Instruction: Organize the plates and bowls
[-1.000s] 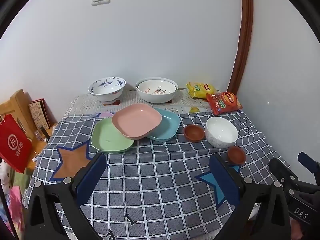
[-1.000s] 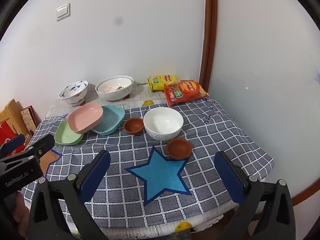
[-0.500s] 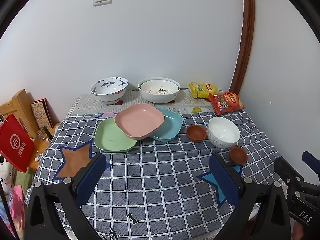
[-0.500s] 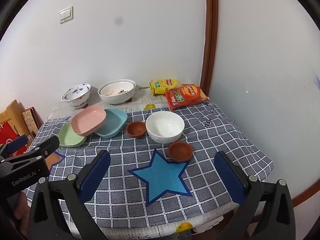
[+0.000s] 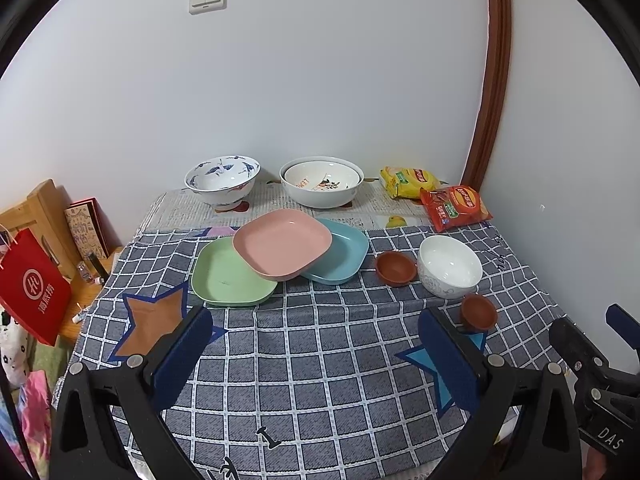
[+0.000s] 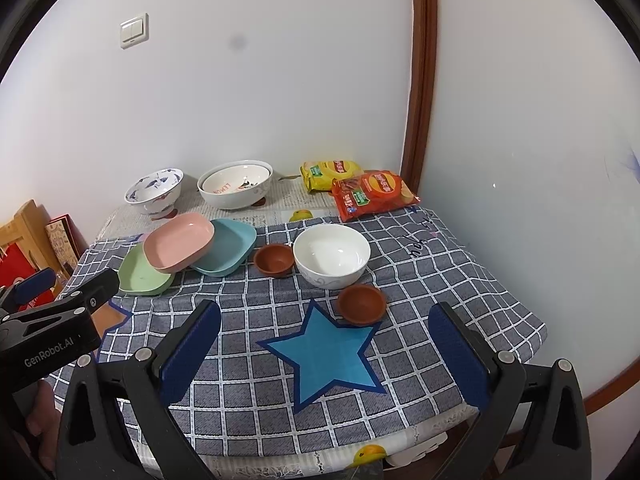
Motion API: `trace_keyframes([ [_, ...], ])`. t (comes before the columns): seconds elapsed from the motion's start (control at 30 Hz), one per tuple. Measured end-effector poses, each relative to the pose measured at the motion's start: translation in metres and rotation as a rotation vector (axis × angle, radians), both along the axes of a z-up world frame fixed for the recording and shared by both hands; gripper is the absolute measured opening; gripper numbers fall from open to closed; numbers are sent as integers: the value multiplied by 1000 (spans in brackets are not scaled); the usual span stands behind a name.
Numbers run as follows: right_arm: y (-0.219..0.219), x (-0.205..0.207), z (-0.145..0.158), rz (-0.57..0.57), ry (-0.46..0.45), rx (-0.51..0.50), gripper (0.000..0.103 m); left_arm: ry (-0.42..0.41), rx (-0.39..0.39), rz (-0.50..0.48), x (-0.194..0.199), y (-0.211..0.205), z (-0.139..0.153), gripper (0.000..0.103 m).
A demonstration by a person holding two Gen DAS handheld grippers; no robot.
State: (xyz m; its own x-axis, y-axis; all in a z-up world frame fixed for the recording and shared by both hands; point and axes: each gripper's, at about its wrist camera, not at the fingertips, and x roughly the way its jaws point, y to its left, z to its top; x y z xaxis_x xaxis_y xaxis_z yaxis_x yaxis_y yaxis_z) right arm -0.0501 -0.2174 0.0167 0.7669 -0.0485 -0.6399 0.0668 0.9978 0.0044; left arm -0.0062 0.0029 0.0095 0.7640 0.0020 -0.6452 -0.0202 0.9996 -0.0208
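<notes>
The pink plate (image 5: 282, 243) sits tilted, propped across the green plate (image 5: 230, 276) and the blue plate (image 5: 340, 254), mid-table on the checked cloth (image 5: 320, 344). Right of them a brown dish (image 6: 274, 260) touches the white bowl (image 6: 331, 255), with a second brown dish (image 6: 362, 303) just in front. Two patterned bowls (image 5: 222, 178) (image 5: 322, 180) stand at the back by the wall, snack bags (image 6: 374, 194) beside them. Both grippers, left (image 5: 316, 360) and right (image 6: 326, 360), hover over the near edge, jaws spread wide and empty.

Three overlapping plates (image 5: 280, 250) left, small bowls (image 5: 448, 266) right (two large bowls (image 5: 322, 180) behind), snack bags (image 5: 454, 206) far right
</notes>
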Motion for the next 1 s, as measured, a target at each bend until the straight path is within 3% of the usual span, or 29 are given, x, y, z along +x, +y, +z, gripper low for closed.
trace_keyframes([
  [1.0,2,-4,2,6,-18,2,102,-1,0,-1,-2,0,2,103],
])
